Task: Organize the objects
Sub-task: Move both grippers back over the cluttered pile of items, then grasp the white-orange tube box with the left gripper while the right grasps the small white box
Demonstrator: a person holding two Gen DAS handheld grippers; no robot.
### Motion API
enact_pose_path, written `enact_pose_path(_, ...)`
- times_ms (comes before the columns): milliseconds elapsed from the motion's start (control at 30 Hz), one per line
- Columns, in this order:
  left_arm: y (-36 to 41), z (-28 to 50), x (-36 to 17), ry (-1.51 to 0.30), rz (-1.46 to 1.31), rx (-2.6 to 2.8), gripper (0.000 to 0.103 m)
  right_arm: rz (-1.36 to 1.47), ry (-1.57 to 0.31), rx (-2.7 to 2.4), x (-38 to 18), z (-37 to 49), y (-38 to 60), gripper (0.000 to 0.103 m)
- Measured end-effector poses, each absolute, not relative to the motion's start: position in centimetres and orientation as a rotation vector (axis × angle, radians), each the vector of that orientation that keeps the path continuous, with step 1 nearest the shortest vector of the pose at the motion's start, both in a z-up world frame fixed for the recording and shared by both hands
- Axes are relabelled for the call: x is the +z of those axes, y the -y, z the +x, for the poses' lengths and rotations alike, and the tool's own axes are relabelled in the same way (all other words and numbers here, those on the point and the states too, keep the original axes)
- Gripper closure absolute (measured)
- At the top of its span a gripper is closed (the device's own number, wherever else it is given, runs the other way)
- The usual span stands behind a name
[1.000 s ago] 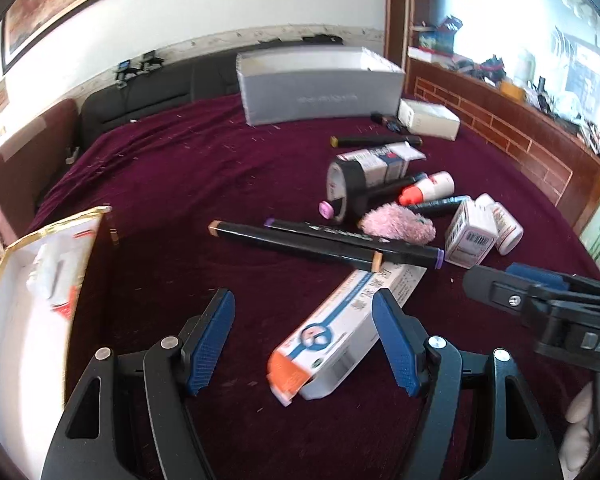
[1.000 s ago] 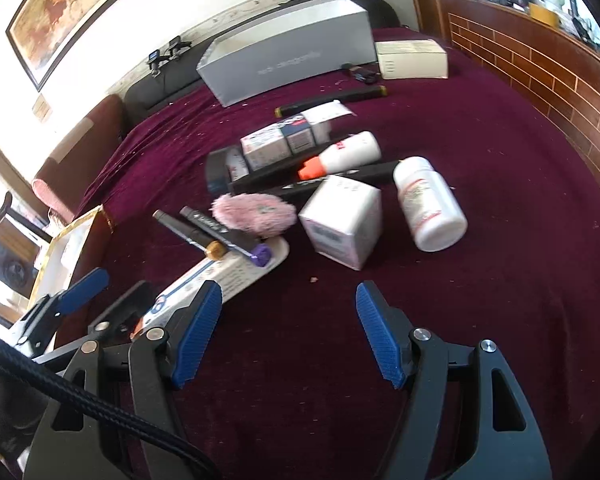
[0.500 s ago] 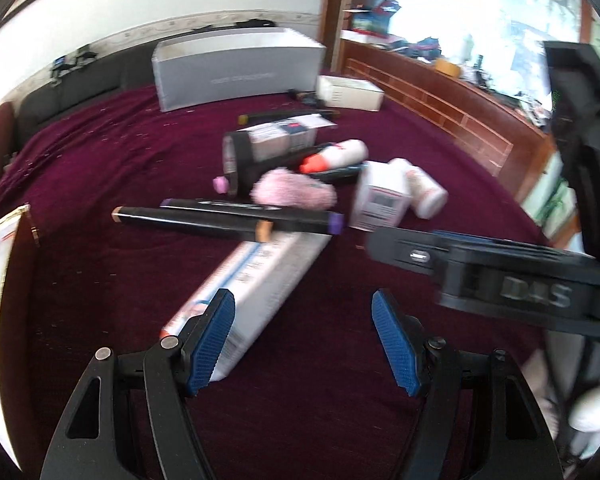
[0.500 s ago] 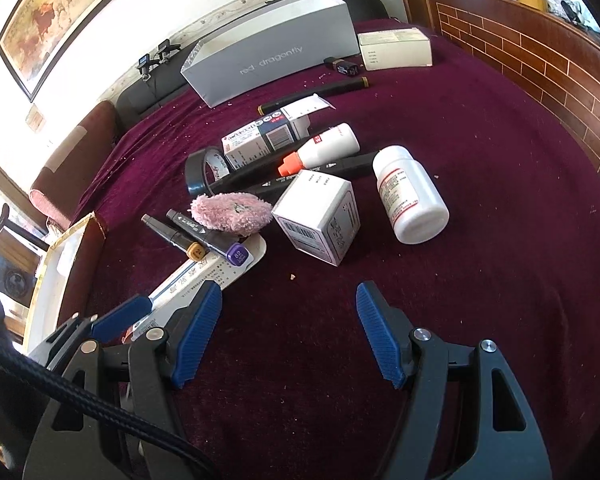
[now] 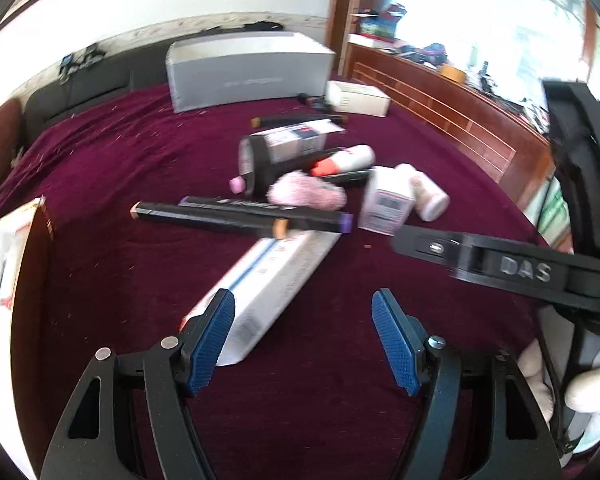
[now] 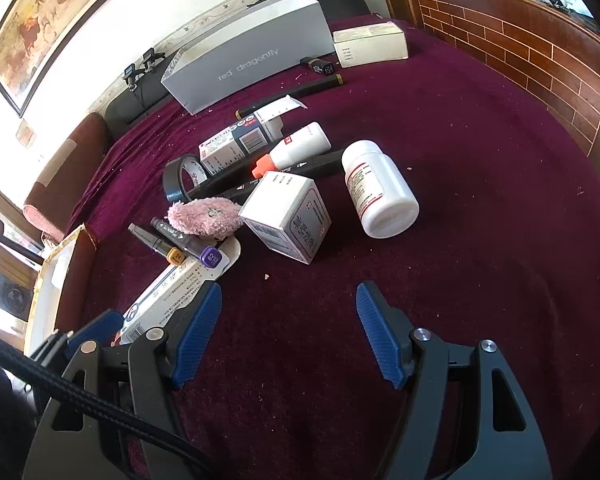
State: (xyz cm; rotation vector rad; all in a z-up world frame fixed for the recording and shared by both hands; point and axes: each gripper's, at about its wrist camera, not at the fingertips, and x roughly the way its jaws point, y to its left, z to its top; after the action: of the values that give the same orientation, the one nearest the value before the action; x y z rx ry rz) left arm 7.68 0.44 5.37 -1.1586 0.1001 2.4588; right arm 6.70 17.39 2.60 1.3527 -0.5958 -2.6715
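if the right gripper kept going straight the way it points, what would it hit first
Probably bare maroon cloth: the open right gripper points steeply down at an empty patch. The square white box lies further along that line; depth is hard to judge.

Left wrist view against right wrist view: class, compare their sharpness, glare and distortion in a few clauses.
Left wrist view: motion-blurred, so print on the long white box is unreadable; the window is blown out white. Right wrist view: sharp, with readable lettering on the grey box and the purple marker cap. Both views: fisheye bending at the edges.
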Motion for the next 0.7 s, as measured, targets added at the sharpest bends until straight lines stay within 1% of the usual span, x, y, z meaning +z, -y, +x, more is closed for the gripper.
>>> enact_pose_path(167,1.5,6.5,4.8,-0.035,-1.210,2.509,0.038,1.373,0.591,-2.659,2.0,6.7,-17.2,0.034)
enact_pose_path(333,2.6,5.7,4.4,-0.030,-1.226,2.555,0.038,1.367,0.598,-2.663,1.8,6.8,-17.3,0.033)
enact_pose_path(700,4.3,4.5,2.7,0.094,-1.329,2.519,0.038,1.337,0.574,-2.670,1.7,7.0,-16.9,0.027)
